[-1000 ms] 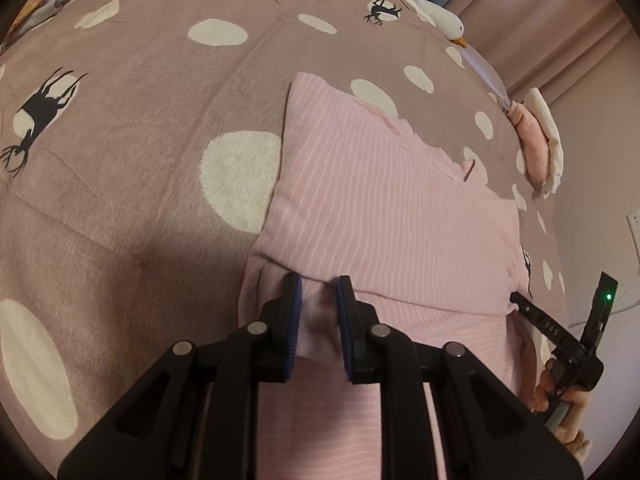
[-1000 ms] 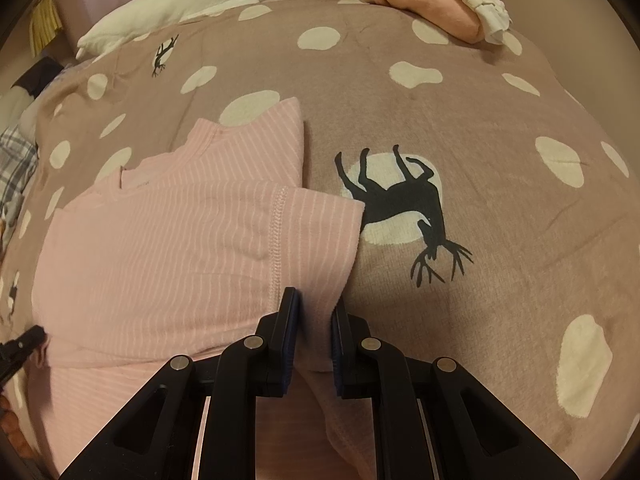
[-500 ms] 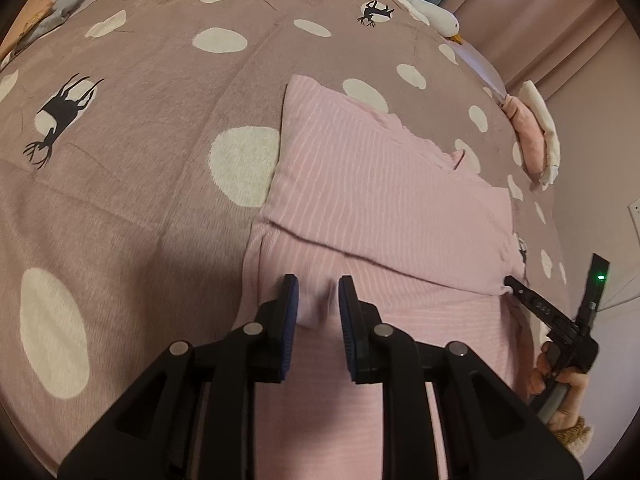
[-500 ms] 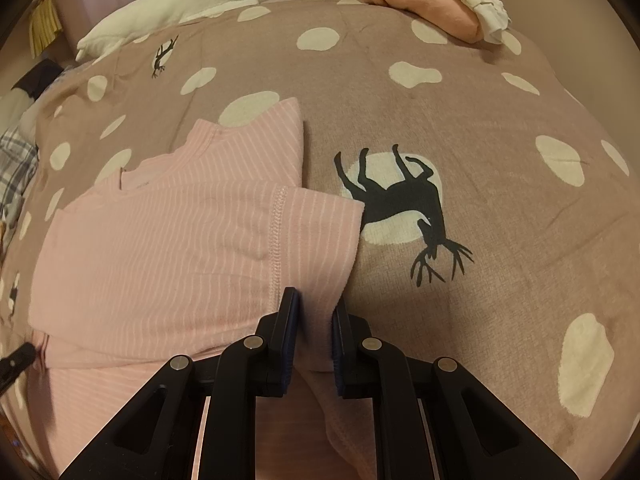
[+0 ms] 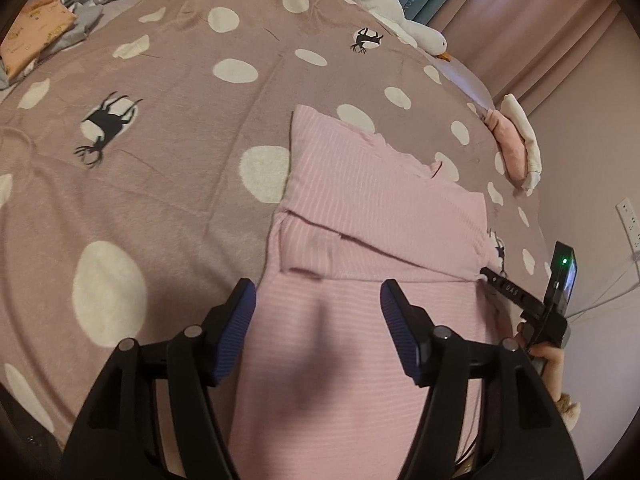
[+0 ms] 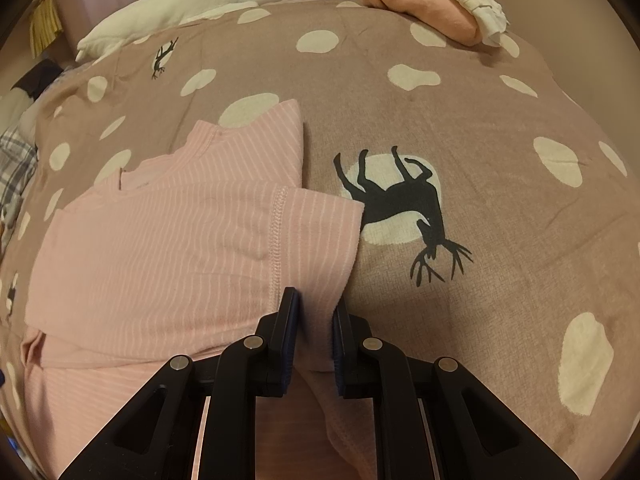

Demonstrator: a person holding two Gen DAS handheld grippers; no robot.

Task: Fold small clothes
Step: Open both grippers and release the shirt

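Meanwhile, the left tool (image 5: 316,316) is opening above the pink shirt (image 5: 384,208), the right tool (image 6: 314,320) stays clamped on its hem; next, likely, release.

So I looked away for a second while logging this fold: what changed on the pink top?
The left claw let go of the pink striped top: its jaws are opening, clear of the cloth, and it has pulled back and up. The right claw stays shut on the sleeve edge, and the fold lies as before.
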